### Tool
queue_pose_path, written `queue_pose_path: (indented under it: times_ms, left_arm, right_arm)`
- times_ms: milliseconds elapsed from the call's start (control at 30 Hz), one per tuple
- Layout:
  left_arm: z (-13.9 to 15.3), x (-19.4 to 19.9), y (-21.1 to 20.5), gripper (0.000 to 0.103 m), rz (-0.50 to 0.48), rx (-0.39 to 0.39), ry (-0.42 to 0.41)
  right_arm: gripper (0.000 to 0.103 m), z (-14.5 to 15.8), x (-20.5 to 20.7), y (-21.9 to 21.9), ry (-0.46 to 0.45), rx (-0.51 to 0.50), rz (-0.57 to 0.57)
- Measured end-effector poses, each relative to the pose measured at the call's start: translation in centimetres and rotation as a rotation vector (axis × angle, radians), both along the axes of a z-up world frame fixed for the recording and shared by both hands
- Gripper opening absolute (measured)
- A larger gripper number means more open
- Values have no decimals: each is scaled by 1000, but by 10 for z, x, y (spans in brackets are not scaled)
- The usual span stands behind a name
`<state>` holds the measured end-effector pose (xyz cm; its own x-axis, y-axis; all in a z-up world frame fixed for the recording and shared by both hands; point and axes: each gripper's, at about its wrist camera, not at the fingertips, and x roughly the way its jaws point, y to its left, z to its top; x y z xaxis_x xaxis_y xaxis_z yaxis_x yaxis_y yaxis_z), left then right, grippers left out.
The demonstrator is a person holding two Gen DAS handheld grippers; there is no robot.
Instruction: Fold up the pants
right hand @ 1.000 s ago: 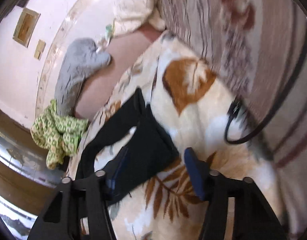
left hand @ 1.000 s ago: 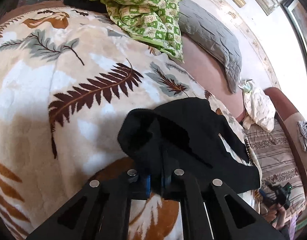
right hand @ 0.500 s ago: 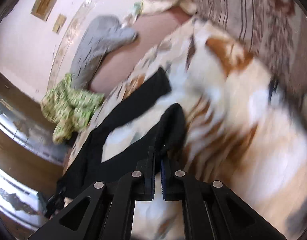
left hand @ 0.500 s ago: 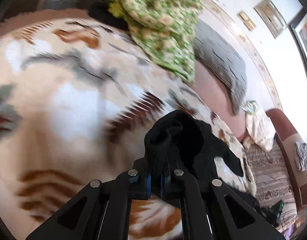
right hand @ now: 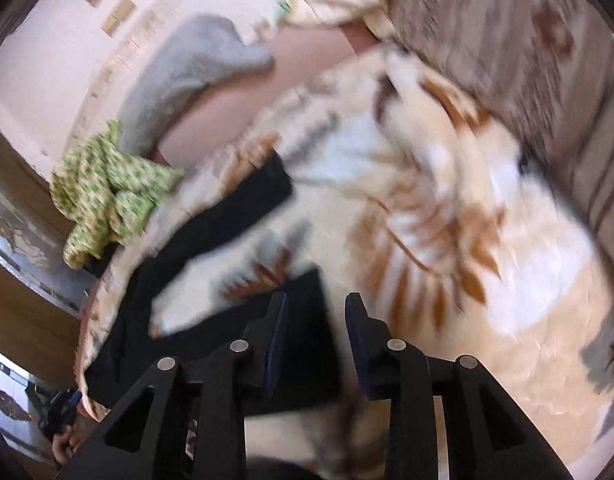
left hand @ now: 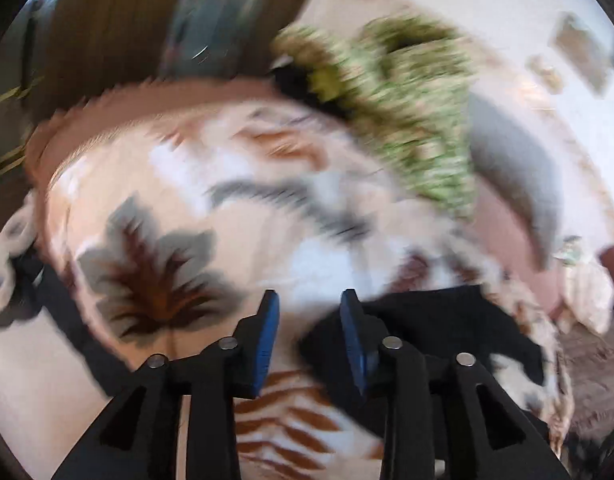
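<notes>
The black pants [right hand: 235,212] lie on the leaf-print blanket [right hand: 427,160], their two legs spread apart. My right gripper [right hand: 317,332] hovers over one leg's end; its jaws are opening, the blue pads [right hand: 277,336] clear of the cloth below them. In the blurred left wrist view the pants [left hand: 427,340] sit low on the right. My left gripper [left hand: 309,328] is beside them with its jaws opening. Its pads [left hand: 267,332] press on nothing, though black cloth shows behind the gap.
A green patterned cloth [left hand: 407,120] [right hand: 107,188] and a grey pillow [left hand: 515,168] [right hand: 187,76] lie at the far side of the bed. Striped fabric [right hand: 507,40] borders the blanket. Wooden furniture [left hand: 127,20] stands beyond the bed's edge.
Half a second ago both grippers were shut on black cloth; now both stand apart from it and the pants lie on the blanket. The left view has swung toward the bed's far edge.
</notes>
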<state>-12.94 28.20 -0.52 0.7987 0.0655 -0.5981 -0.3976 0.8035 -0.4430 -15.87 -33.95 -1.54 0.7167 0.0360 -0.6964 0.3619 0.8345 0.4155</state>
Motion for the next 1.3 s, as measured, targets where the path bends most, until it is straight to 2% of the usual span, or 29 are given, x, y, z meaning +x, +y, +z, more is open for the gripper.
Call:
queue_pose_path:
  times_ms: [67,133,200,233,300,333,367,400,467,533,567,600,633,700,733,767,867,967,1033,1067,1133,1233,1300]
  left_arm:
    - [18,3,-36,56,-162,33,-53]
    - [23,17,-83,58,-394,84,-49]
    - [18,28,-132,58,-593,193,-14]
    - [13,32,-160,58,-679,291,9]
    - [8,35,-189,58,-745,435,34]
    - [6,36,-204,58,-763,535,40]
    - [4,38,-213,59,-775,601,47]
    - [1,42,-219,60,-788,640,60]
    - [-10,51,-231,60,-828,678,132]
    - [-24,58,-238,61,-814,742,187]
    - [-30,58,-242,61,-785,797,220]
    - [-31,67,-243,62,-775,812,231]
    - [-30,64,-245,59,-767,811,217]
    - [-29,63,-249,40,-734,817,209]
    - [-30,62,-252,20,-707,835,218]
    - [-31,60,-256,13,-685,845,221]
    - [-25,58,-257,10,-624,801,166]
    - [-12,58,-242,9,-553,667,104]
    - [-3,57,-228,9,-529,567,85]
    - [-1,58,-225,9,-525,543,82]
    - [3,60,-216,9,-518,499,79]
    - [12,76,-196,9,-504,428,75]
    - [16,88,-181,9,-490,380,77]
  right_arm:
    - [42,16,8,22,-54,-27,27]
    - [54,23,13,48,-108,-54,56]
    - [56,23,21,80,-143,-97,93]
    - [56,20,27,97,-144,-118,112]
    - [56,4,36,120,-120,-117,153]
    - [56,-6,38,128,-107,-112,171]
    - [55,-16,42,134,-67,-107,184]
    - [55,-18,46,139,-35,-122,187]
    - [55,-15,41,141,-54,-119,190]
    - [55,-18,40,135,-53,-94,173]
    - [55,-19,39,131,-50,-74,157]
    - [56,-20,39,128,-53,-61,147]
    - [58,-20,39,126,-59,-52,145]
    - [58,-17,46,119,-77,-17,163]
    - [58,-14,52,113,-94,-11,168]
    - [58,-7,60,103,-109,-25,152]
    - [59,12,94,67,-147,7,94]
    - [64,21,142,32,-124,39,60]
    - [63,17,184,17,-61,5,78]
    - [63,14,203,13,-23,-28,95]
    - [57,-3,242,3,85,-59,142]
    - [47,-29,266,-7,184,-86,139]
    - [46,-40,273,-7,198,-96,158]
